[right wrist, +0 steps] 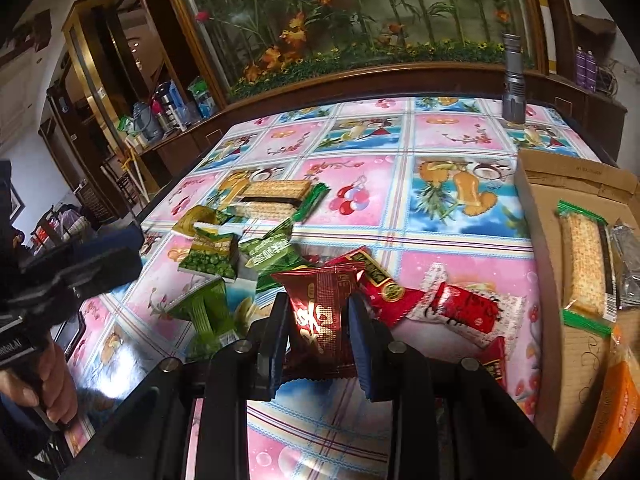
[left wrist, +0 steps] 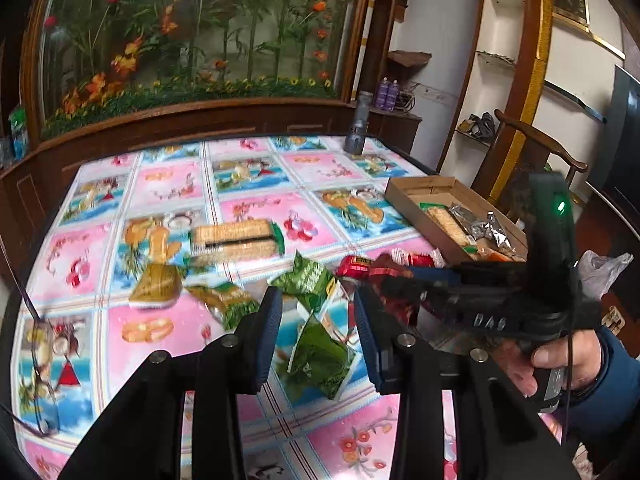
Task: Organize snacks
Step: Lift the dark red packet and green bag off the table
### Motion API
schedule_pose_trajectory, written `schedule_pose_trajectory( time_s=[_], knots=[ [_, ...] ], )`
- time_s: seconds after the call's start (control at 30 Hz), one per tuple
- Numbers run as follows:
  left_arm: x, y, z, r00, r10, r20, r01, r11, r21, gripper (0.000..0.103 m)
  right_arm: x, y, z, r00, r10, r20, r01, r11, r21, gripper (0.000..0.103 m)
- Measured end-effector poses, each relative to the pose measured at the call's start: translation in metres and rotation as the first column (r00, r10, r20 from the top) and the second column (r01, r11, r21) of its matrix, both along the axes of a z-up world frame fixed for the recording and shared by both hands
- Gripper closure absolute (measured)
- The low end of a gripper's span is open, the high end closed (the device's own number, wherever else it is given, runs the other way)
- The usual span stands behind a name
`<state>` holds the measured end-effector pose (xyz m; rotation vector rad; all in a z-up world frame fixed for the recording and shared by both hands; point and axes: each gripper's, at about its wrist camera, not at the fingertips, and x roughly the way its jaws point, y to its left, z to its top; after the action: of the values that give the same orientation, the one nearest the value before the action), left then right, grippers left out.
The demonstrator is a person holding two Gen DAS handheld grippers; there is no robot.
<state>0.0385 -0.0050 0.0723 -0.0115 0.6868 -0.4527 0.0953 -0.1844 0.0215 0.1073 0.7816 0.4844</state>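
Loose snack packets lie on the patterned tablecloth. My left gripper (left wrist: 316, 312) is open, its jaws on either side of a green packet (left wrist: 320, 354) on the table. My right gripper (right wrist: 318, 326) is shut on a dark red packet (right wrist: 320, 304) and holds it just above the cloth. Other red packets (right wrist: 464, 310) lie to its right, green packets (right wrist: 212, 256) to its left, and a long cracker pack (right wrist: 272, 198) farther back. The cardboard box (right wrist: 540, 216) at the right holds a cracker pack (right wrist: 586, 264) and foil packets.
A grey flashlight (right wrist: 514, 80) stands at the table's far right. A wooden chair (left wrist: 528, 160) is behind the box. Eyeglasses (left wrist: 40, 364) lie at the table's left edge. A flower display case runs along the back.
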Motion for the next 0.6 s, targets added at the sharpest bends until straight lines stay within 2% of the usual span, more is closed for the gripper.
schedule_pose_trajectory(
  time_s=[0.23,0.47,0.57,0.6],
  knots=[
    [0.0,0.012,-0.018,0.995,0.055,-0.087,-0.057,0.998,-0.014,0.067,0.001,-0.019,0.011,0.999,-0.049,0.009,0.048,0.998,0.044,0.072],
    [0.003,0.032,-0.044,0.962,0.12,-0.244,-0.147,0.984,-0.097,0.066,0.0,-0.034,0.022,0.998,-0.066,0.023,0.064,0.993,0.104,0.072],
    [0.002,0.019,-0.046,0.956,0.119,-0.269,-0.154,0.982,-0.112,0.059,-0.001,-0.038,0.026,0.997,-0.07,0.028,0.067,0.99,0.121,0.072],
    [0.002,0.009,-0.044,0.957,0.127,-0.259,-0.157,0.983,-0.096,0.05,-0.002,-0.039,0.027,0.997,-0.076,0.034,0.071,0.99,0.122,0.072]
  ],
)
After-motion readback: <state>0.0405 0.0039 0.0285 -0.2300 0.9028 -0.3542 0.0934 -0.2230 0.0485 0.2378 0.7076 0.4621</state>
